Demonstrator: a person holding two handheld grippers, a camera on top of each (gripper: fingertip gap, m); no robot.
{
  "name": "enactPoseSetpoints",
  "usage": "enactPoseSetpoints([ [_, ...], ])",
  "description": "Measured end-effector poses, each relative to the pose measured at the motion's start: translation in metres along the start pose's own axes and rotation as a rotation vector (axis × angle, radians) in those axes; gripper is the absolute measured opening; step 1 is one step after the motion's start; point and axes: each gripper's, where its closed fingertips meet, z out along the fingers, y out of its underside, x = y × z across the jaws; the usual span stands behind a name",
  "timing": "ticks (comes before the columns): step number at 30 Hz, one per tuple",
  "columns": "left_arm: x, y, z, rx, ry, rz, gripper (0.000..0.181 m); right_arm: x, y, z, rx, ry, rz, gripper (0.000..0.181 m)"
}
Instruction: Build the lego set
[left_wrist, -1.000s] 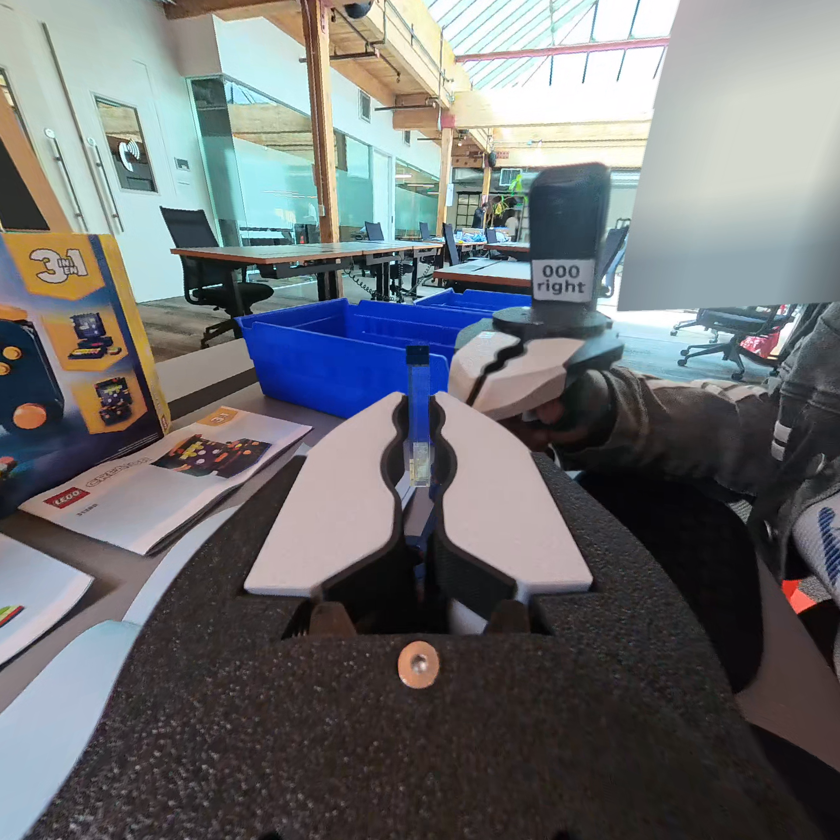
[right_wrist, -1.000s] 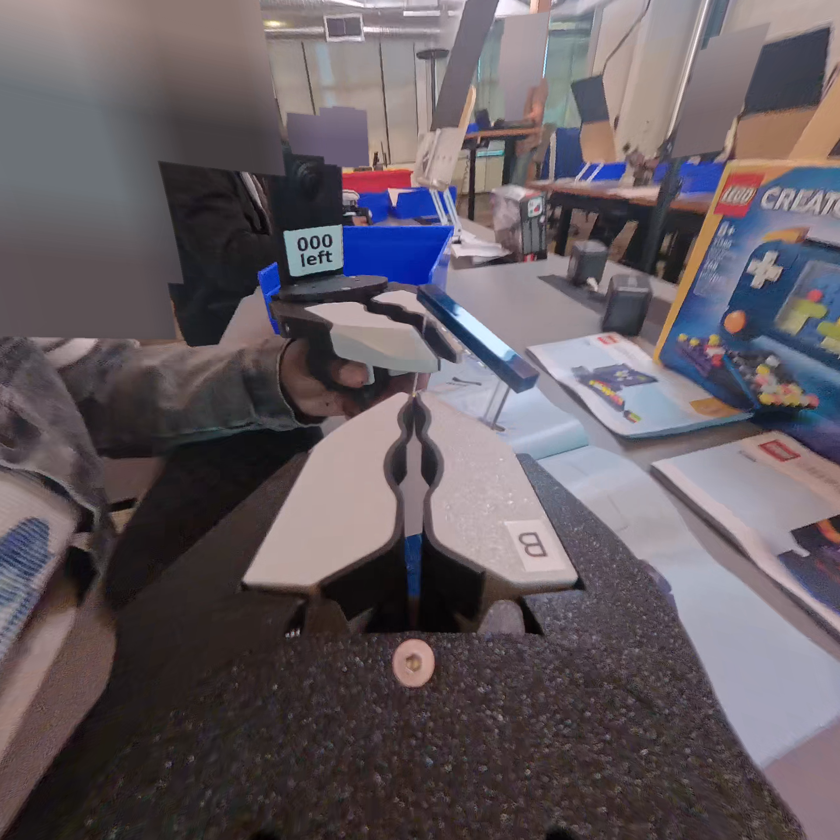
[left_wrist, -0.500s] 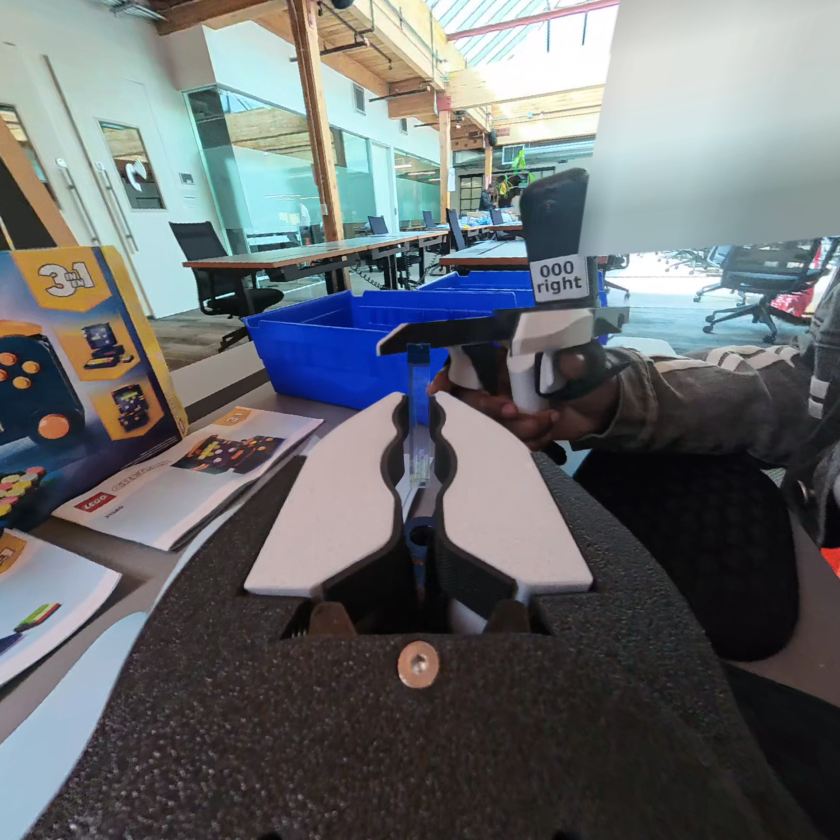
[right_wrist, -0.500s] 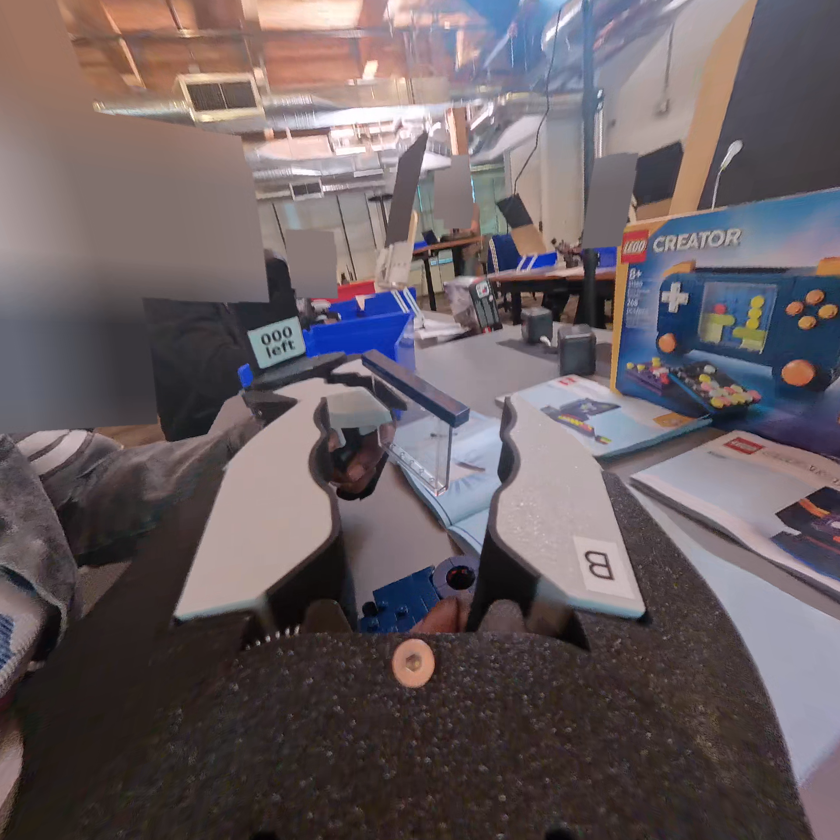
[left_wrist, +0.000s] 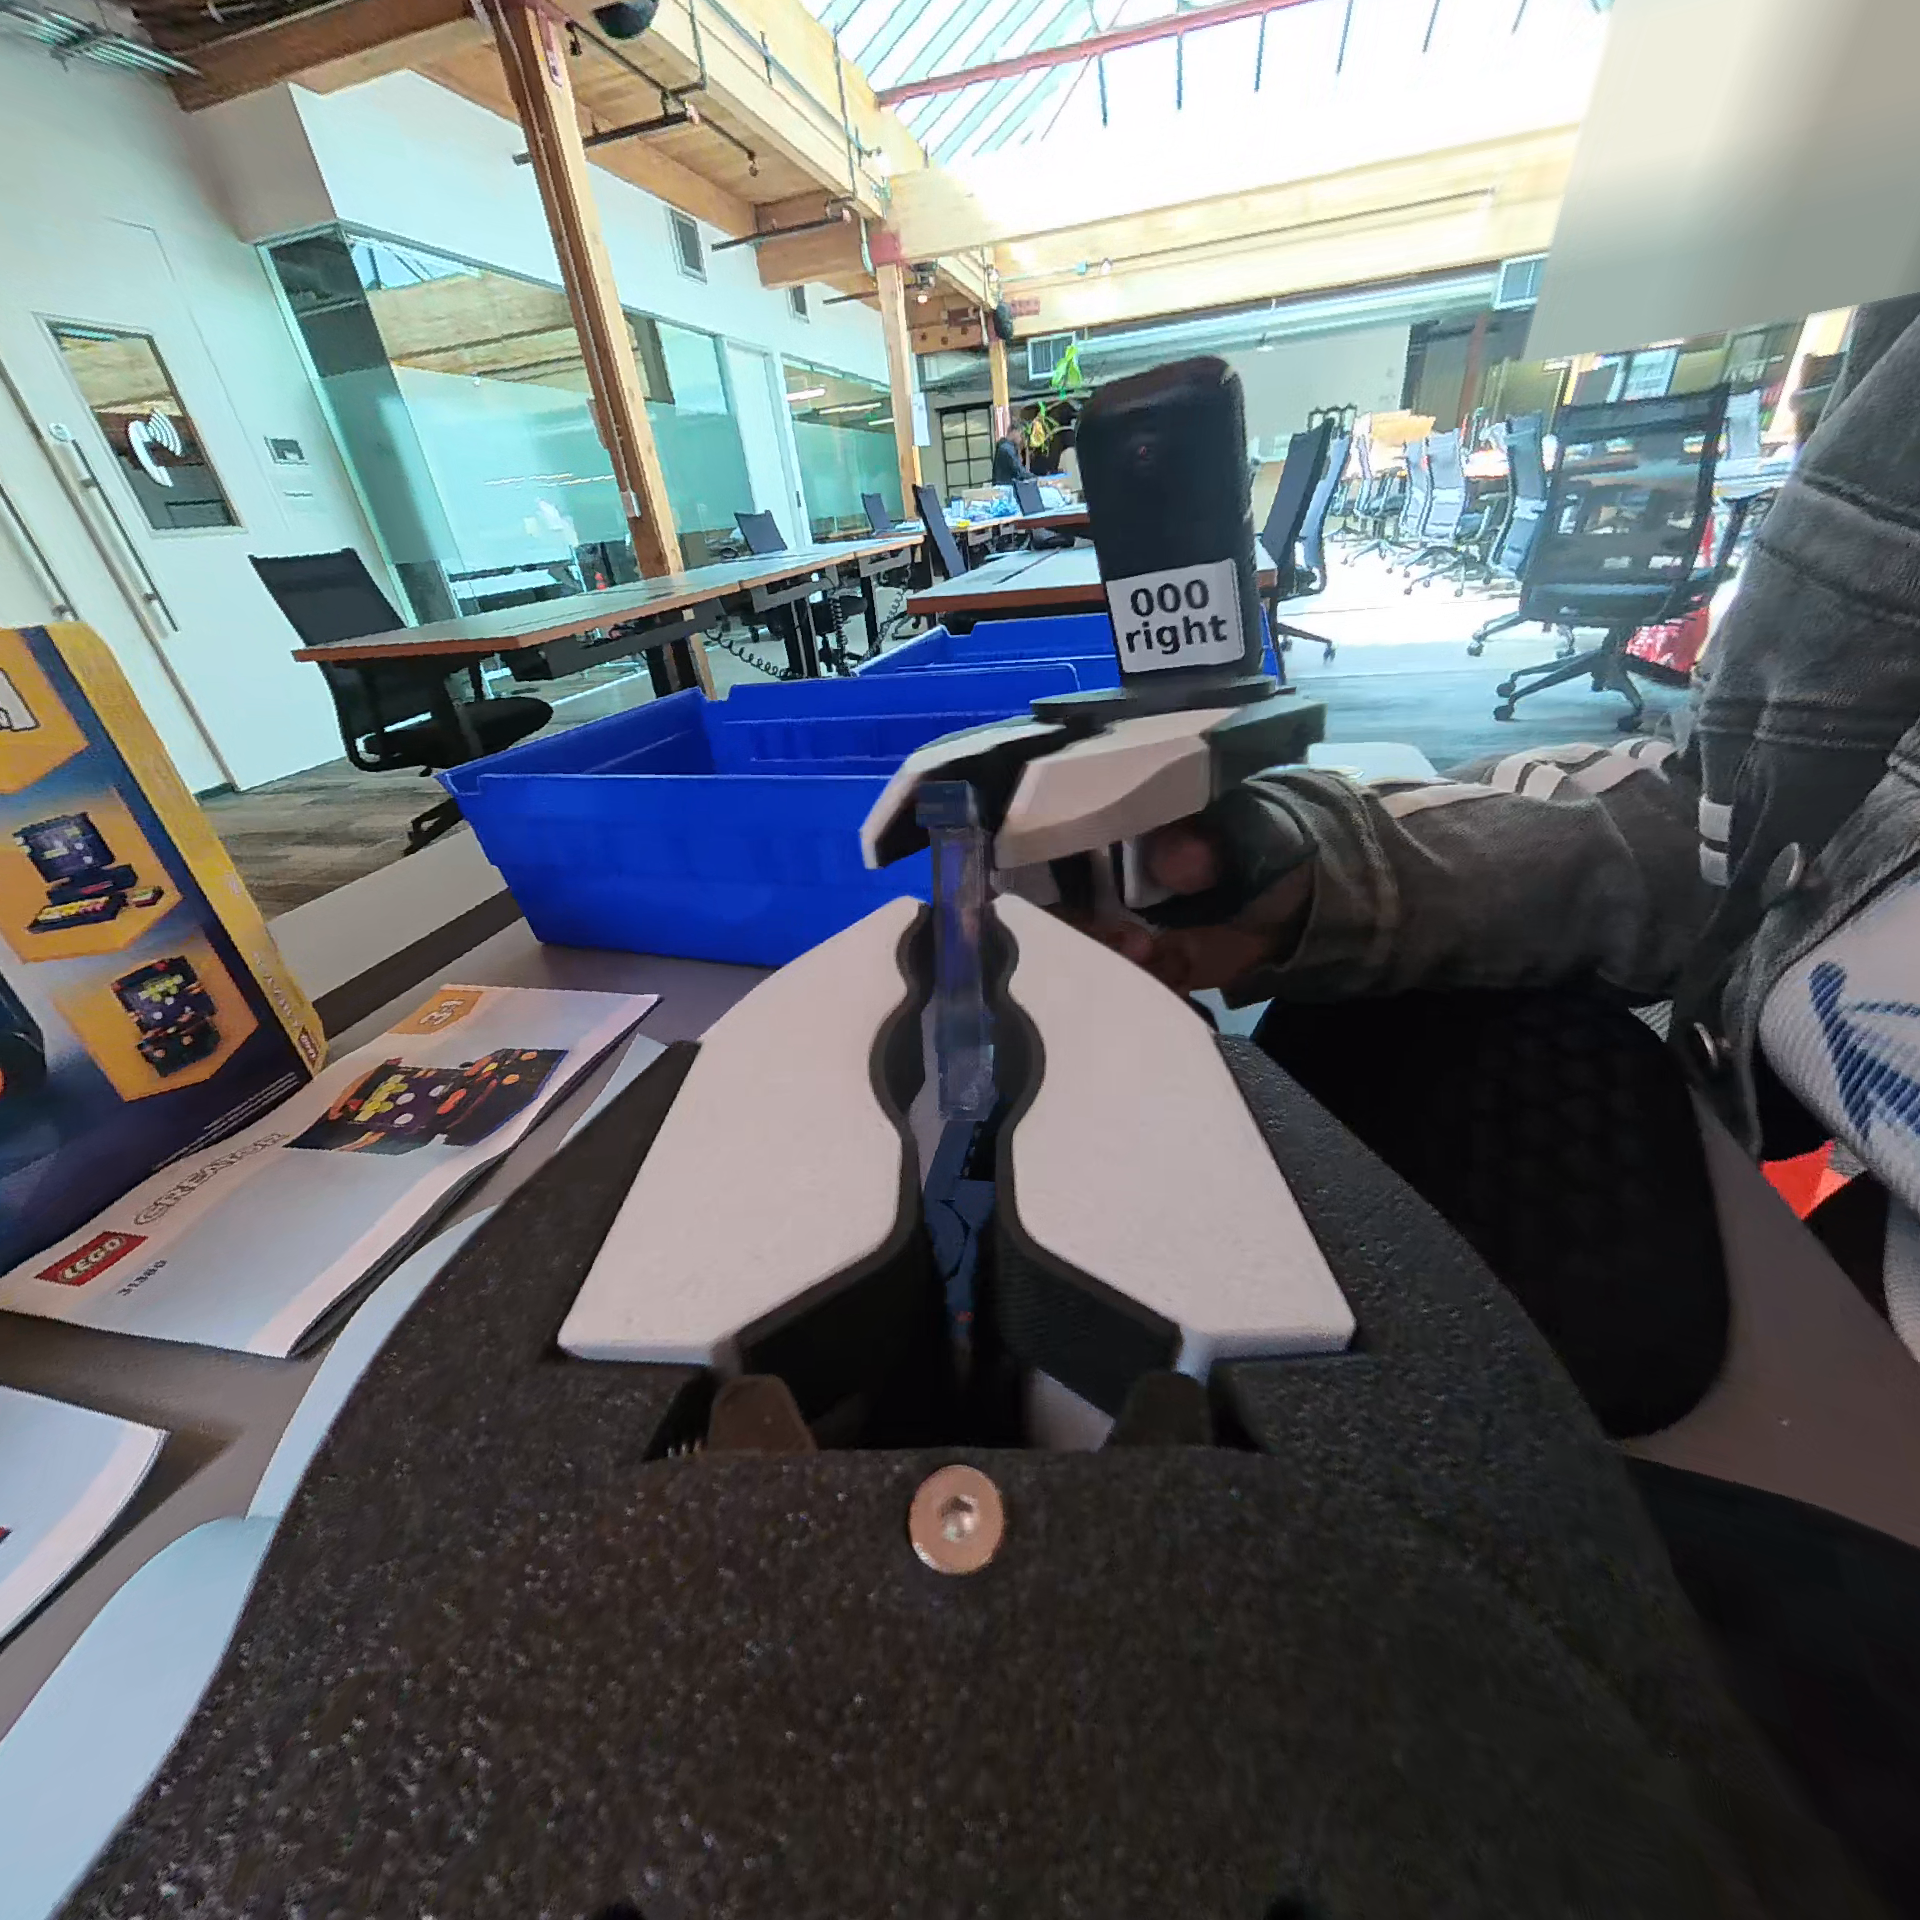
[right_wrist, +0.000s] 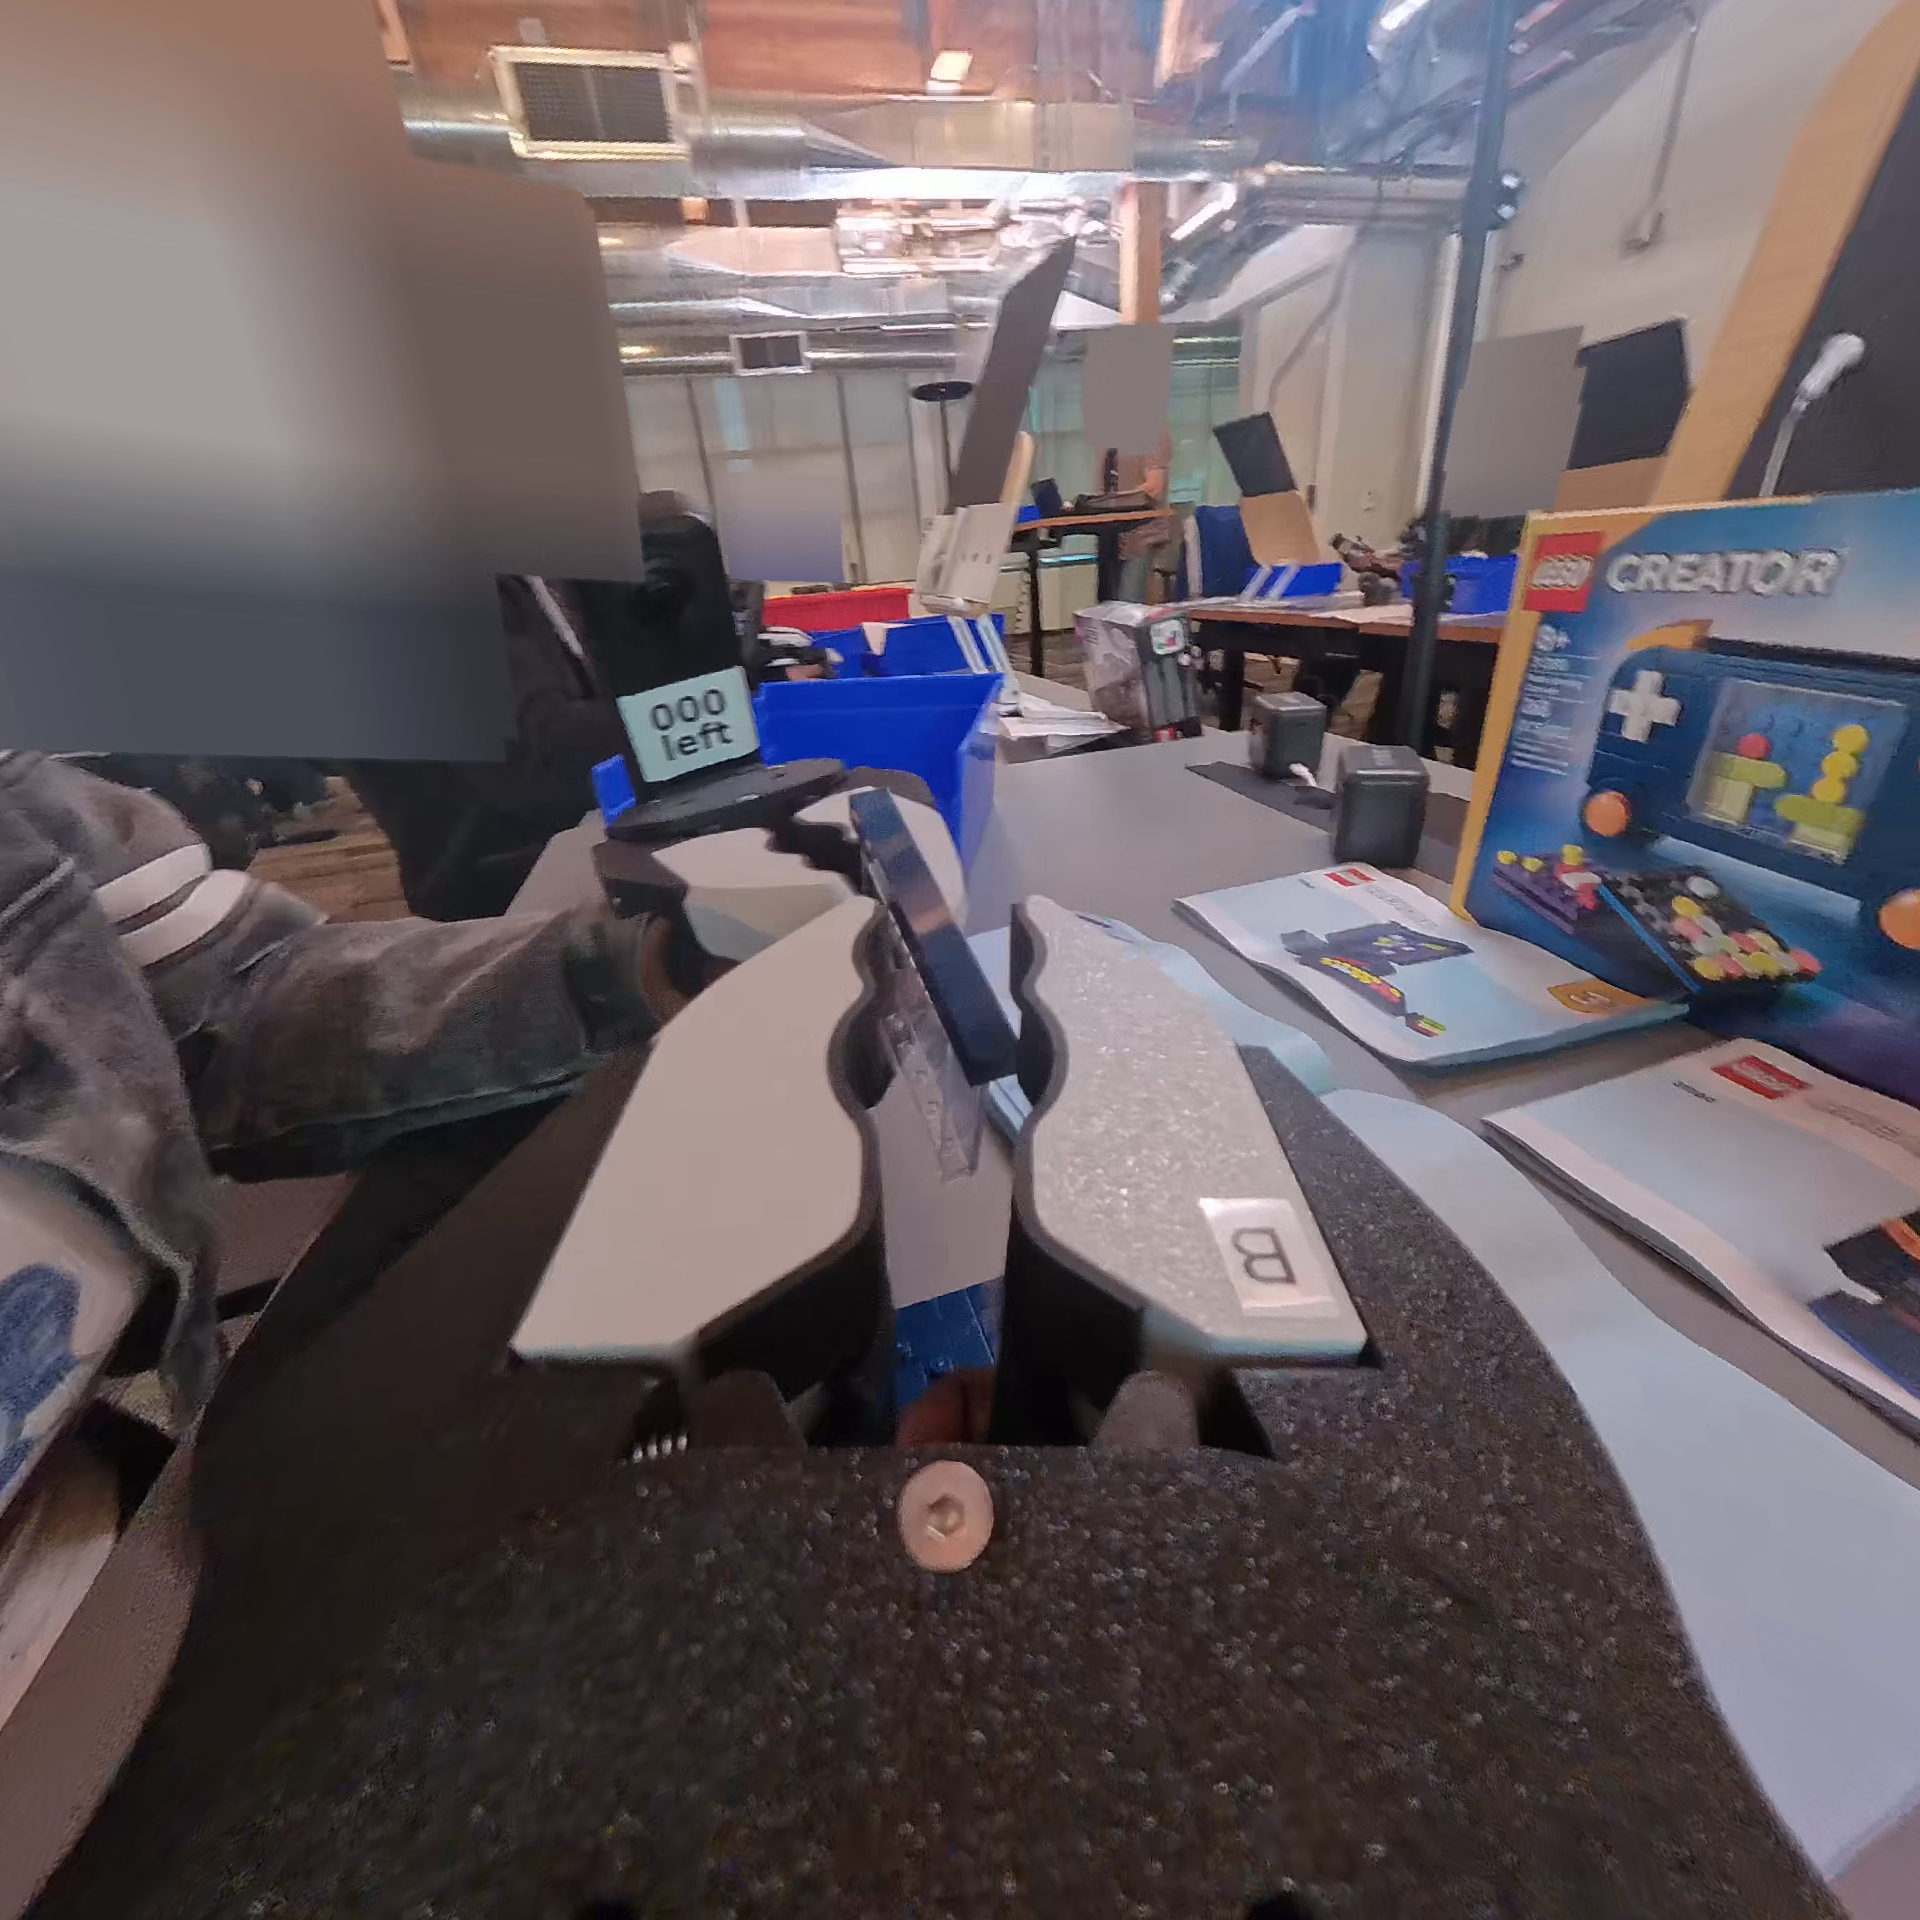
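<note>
two claws, one box, two booklets, one bin.

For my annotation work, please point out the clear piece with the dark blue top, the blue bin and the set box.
clear piece (left_wrist: 961, 1013), left wrist view, its transparent panel.
blue bin (left_wrist: 665, 862), left wrist view, its front wall.
set box (right_wrist: 1704, 769), right wrist view, its printed front face.

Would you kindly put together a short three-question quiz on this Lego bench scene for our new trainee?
1. True or false: the right tongs are clamped shut.
2. Which tongs grip the clear panel with the dark blue strip on top? A) left tongs B) right tongs C) neither
3. Fill in: the bin on the table beyond the open instruction booklet is ____ in colour.

Key: 1 false, they stand open; 2 A; 3 blue.
</note>
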Motion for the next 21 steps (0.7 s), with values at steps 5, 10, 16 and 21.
enactPoseSetpoints([
  [5,-0.003,-0.004,-0.003,0.025,-0.004,-0.026,0.007,-0.007,0.001,0.0,-0.006,-0.03,-0.053,0.009],
  [10,-0.002,-0.006,-0.003,0.033,-0.001,-0.023,0.007,-0.01,0.0,-0.001,-0.001,-0.038,-0.094,0.008],
  [16,-0.008,-0.008,-0.005,0.051,-0.039,-0.015,0.011,-0.008,-0.001,-0.002,0.0,-0.023,-0.102,0.008],
  [21,-0.016,-0.015,-0.01,0.103,-0.087,-0.021,0.016,-0.002,-0.005,-0.006,0.037,-0.014,-0.038,0.008],
])
